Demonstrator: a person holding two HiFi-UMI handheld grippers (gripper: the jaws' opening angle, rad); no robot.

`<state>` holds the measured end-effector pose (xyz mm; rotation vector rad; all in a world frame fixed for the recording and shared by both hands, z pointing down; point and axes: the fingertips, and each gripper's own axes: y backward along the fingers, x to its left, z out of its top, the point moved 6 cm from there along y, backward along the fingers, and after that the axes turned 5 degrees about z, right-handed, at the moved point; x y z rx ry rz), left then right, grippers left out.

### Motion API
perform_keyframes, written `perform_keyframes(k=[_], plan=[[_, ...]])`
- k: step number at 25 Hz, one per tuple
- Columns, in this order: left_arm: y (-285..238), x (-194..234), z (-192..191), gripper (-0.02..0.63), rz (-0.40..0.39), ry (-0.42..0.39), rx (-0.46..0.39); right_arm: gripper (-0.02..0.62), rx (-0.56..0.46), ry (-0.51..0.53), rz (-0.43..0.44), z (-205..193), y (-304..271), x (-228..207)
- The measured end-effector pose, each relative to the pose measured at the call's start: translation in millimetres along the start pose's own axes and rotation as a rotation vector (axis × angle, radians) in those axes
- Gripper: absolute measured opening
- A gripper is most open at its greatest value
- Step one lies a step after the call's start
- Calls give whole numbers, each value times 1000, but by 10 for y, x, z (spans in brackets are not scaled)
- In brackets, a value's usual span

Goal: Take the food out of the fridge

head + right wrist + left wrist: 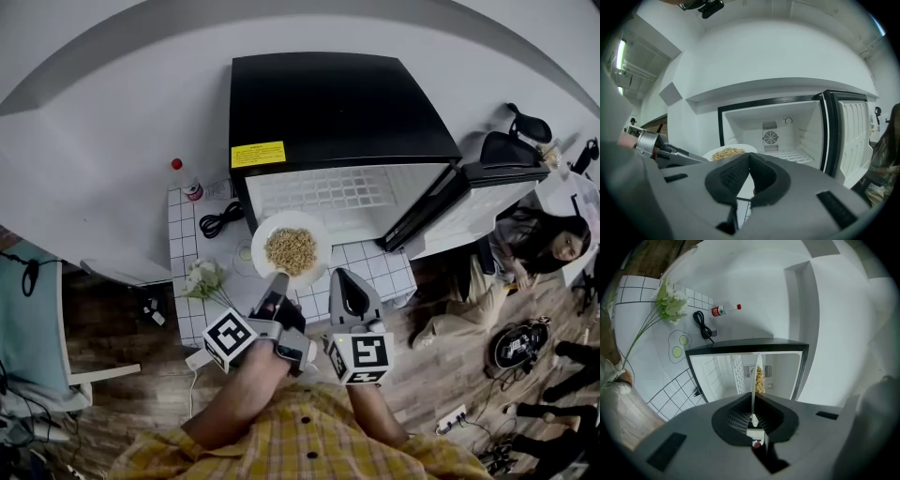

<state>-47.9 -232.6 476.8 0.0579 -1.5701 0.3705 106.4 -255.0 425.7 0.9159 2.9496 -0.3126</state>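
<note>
Food (291, 249) is seen just outside the open fridge (337, 103), heaped loose on a white plate (315, 231) whose near rim is pinched by the left gripper (278, 279). The right gripper (345, 281) is closed on nothing beside it. The plate is judged stiff, slick and breakable, best gripped firmly at the rim and kept level.
</note>
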Motion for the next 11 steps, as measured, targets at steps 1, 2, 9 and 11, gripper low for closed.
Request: perform_keyframes(k=[1, 2, 9, 11], plan=[[4, 1, 1, 17, 2, -1, 2, 6, -4, -2, 1, 4, -5, -2], [6, 1, 1, 17, 4, -2, 3, 6, -6, -4, 2, 9, -13, -4], [4, -10, 12, 17, 3, 1, 2, 6, -7, 4, 16, 20, -71, 25], [5, -12, 21, 17, 3, -3, -1, 6, -5, 5, 18, 26, -81, 28]])
